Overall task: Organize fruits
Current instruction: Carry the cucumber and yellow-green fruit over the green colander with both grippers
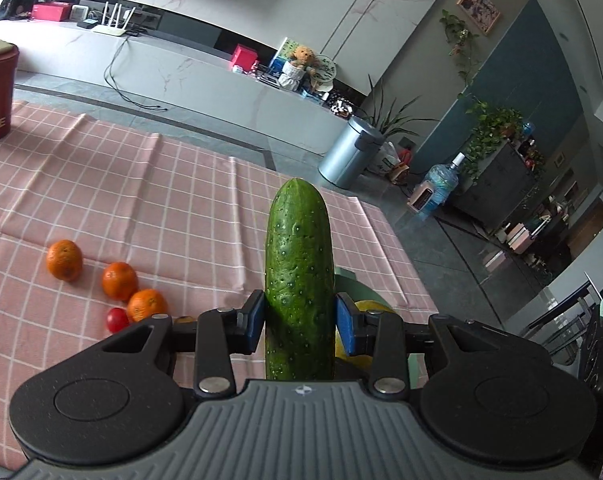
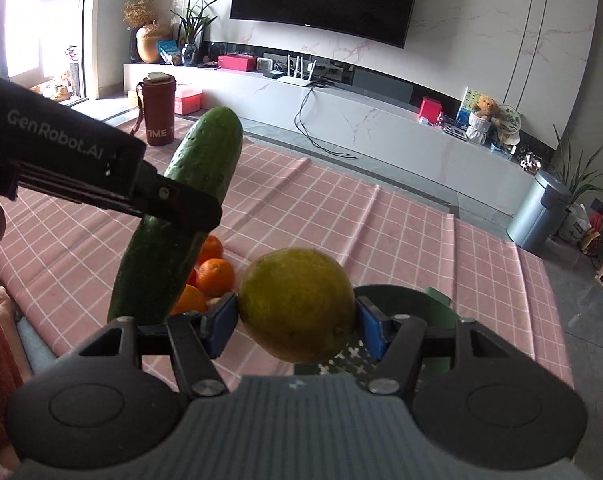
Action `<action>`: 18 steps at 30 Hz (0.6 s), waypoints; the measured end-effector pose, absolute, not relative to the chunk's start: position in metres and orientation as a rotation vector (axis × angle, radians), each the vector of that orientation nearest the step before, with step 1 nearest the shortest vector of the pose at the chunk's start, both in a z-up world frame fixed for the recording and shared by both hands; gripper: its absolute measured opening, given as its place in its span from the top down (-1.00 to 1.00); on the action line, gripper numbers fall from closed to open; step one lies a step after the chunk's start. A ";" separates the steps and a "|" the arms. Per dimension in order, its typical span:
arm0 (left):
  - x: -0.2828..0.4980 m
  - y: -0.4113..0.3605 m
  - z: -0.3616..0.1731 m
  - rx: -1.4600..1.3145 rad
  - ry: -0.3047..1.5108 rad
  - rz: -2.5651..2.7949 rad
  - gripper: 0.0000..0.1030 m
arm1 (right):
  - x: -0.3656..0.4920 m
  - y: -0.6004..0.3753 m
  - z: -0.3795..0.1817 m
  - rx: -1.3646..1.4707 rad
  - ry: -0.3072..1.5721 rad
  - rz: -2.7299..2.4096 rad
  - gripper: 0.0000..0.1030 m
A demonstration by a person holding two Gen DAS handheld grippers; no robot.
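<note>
Two pieces of produce were up off the desk (image 1: 149, 184) at once. The left gripper (image 1: 299, 320) was clamped on a cucumber (image 1: 299, 264), blue pads pressing its flanks near the lower half, the long end sticking out forward. The right gripper (image 2: 297, 320) was clamped on a yellow-green citrus fruit (image 2: 297, 304), pinched across its middle. From the right wrist view the cucumber (image 2: 181, 208) stood tilted just to the left of the citrus, held above the checked pink cloth (image 2: 341, 216).

Three small oranges (image 1: 119, 280) and a cherry tomato (image 1: 116, 319) lay close together on the cloth, untouched. A green container (image 2: 437, 304) showed partly behind the right gripper; its inside I could not make out.

As I judged it, both items were being carried toward a sorting spot, likely that container. Doing it well meant keeping the two loads apart, since the cucumber's free end could swing into the citrus, lowering each until it rested on something before parting the pads, and setting the round fruit down gently so it would not roll.
</note>
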State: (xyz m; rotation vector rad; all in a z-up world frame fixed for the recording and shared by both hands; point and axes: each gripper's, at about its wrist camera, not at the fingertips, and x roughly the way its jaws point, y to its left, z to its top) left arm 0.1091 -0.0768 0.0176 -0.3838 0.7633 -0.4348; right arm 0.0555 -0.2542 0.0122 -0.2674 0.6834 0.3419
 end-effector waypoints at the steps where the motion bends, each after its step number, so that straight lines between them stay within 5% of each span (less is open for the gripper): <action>1: 0.112 -0.086 0.017 -0.377 0.764 -0.447 0.19 | 0.057 -0.263 0.011 -0.272 0.694 0.330 -0.17; 18: 0.164 -0.171 -0.053 -0.314 0.975 -0.456 0.18 | 0.107 -0.333 -0.049 -0.307 0.918 0.337 -0.17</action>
